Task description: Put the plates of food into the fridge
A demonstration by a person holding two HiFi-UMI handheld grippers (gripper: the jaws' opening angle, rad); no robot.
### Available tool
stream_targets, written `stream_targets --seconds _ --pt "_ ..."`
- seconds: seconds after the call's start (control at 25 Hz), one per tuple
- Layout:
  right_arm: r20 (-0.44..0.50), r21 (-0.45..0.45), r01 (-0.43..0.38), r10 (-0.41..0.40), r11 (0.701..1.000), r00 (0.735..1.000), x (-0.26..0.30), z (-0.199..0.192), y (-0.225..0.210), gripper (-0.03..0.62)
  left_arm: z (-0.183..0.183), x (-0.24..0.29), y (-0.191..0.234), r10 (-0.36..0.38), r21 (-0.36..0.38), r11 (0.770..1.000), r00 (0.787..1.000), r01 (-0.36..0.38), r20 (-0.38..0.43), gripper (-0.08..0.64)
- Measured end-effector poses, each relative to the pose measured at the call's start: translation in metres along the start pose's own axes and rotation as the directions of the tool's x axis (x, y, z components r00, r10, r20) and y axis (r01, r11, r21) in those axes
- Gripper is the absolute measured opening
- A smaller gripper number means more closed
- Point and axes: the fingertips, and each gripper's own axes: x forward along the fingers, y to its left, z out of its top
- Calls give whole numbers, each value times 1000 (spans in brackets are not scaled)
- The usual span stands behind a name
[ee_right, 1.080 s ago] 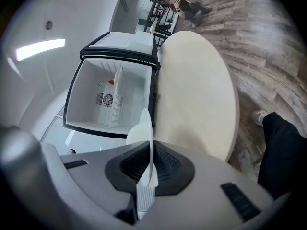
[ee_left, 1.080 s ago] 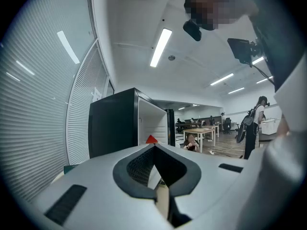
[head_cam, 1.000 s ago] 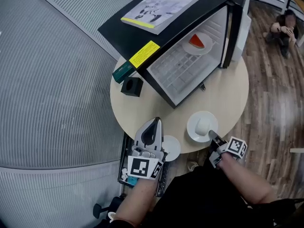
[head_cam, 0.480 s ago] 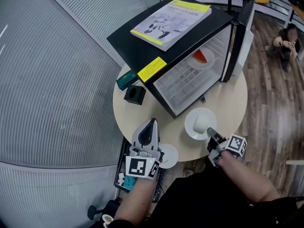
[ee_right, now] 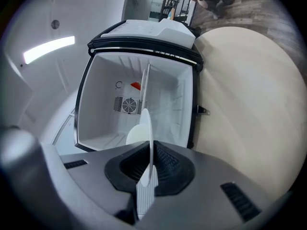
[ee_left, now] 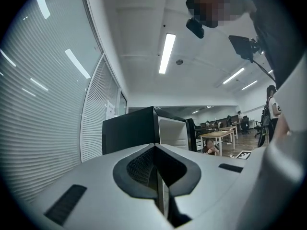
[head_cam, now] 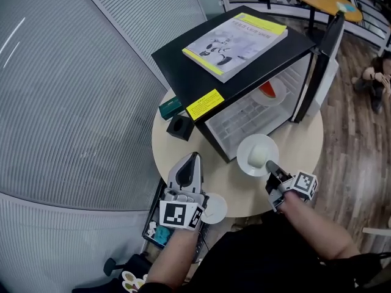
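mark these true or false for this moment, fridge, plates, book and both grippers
1. The fridge door stands open. True.
2. The right gripper grips a white plate by its rim. True.
3. The book lies on the table beside the fridge. False: it lies on top of the fridge.
4. The fridge is empty inside. False: a plate of red food sits on its shelf.
5. The left gripper has its jaws wide apart. False: they are together, with nothing held.
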Motion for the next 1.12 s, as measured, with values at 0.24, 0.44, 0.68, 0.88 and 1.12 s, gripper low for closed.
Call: stream_targets --seconds 0.24,0.44,0.68,0.88,1.12 --pt "-10 11 -28 28 1000 1000 22 19 15 21 7 8 5 25 22 999 1000 -25 11 2" --pt "-13 -2 -51 50 999 999 42 35 30 21 11 12 14 67 28 997 998 -67 16 2" --pt "-15 -9 -47 47 999 999 65 49 38 21 14 12 25 108 34 994 994 -108 18 2" --pt "-18 5 -47 47 999 999 84 50 41 21 17 7 36 141 45 989 990 -141 14 2" --pt "-27 11 -14 14 1000 1000 100 50 38 21 19 -4 52 194 51 980 981 -194 8 2"
